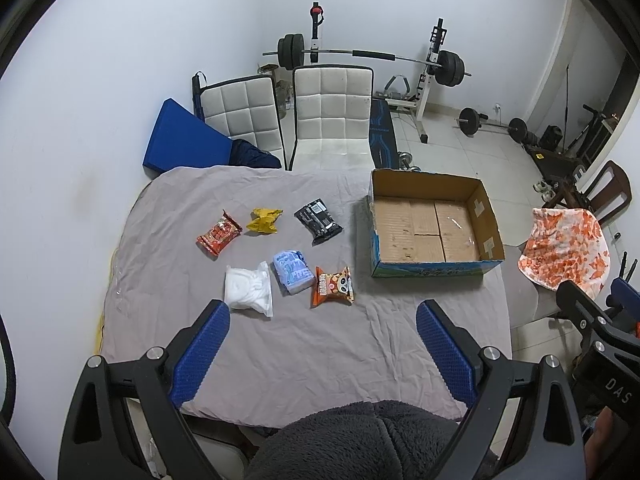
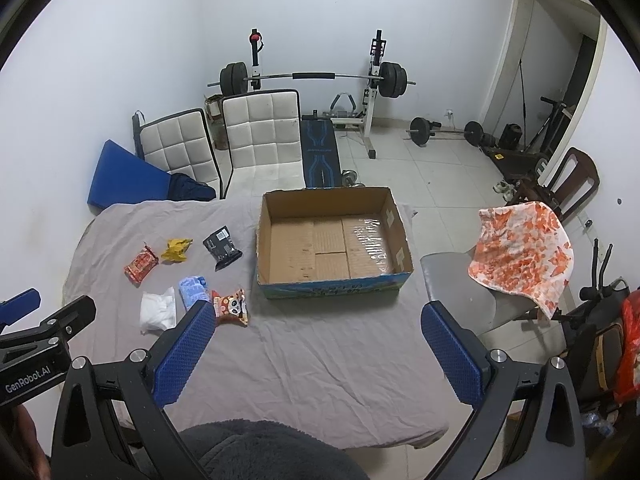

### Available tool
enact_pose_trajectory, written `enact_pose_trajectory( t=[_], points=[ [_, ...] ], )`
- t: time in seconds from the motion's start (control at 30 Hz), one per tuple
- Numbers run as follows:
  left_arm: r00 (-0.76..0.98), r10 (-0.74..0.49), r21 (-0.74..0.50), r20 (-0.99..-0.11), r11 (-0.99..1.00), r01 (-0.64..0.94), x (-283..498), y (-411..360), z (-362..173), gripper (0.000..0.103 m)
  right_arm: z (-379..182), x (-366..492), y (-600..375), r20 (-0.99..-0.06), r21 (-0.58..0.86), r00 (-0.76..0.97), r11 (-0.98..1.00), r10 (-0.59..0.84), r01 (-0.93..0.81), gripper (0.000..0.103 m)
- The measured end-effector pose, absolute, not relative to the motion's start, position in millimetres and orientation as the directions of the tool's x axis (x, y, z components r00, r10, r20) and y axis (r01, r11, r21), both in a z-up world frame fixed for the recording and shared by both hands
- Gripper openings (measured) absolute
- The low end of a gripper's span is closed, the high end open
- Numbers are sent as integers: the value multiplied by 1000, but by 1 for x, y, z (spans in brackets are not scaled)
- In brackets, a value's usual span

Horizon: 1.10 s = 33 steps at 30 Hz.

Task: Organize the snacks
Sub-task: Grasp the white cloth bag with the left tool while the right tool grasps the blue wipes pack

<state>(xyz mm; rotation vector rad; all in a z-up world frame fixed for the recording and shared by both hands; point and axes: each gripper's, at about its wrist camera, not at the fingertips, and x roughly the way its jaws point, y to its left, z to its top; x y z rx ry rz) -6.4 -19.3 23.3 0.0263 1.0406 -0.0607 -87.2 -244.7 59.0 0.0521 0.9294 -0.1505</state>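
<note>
Several snack packs lie on the grey-clothed table (image 1: 320, 352): a red pack (image 1: 219, 233), a yellow one (image 1: 264, 220), a black one (image 1: 319, 220), a white one (image 1: 249, 291), a light blue one (image 1: 293, 271) and an orange panda pack (image 1: 333, 286). To their right stands an open cardboard box (image 1: 434, 226) with nothing inside. My left gripper (image 1: 323, 312) hovers open above the table's near part, just short of the white and orange packs. My right gripper (image 2: 318, 314) also stands open and holds nothing, with the box (image 2: 332, 236) ahead and the panda pack (image 2: 231, 307) by its left finger.
Two white padded chairs (image 1: 332, 112) stand behind the table, with a blue mat (image 1: 180, 140) leaning at the left. A chair with an orange-patterned cloth (image 2: 520, 252) sits to the right. A barbell rack (image 1: 368, 56) stands by the far wall. A dark fleece sleeve (image 1: 360, 440) fills the bottom edge.
</note>
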Motion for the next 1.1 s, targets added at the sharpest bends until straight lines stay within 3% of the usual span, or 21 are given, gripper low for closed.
enact_pose_trajectory(
  t=[0.2,0.5,0.73,1.1],
  points=[
    [493,-2,3,-870,1000,9,15,-4,8,96,32,-59,-244,-833,33,551,991,-45,132,103],
    [393,92,19,-915,982,-186,77,90,-60,96,-69,30,-188,-921,54,387,998,55,-12,103],
    [217,60,10,-974,975,-221,120,140,-168,96,-174,110,-117,-969,86,223,991,108,-106,103],
    [-74,-29,-22,-997,996,-92,198,146,-355,96,-305,187,-48,-994,76,68,986,87,-148,103]
  ],
)
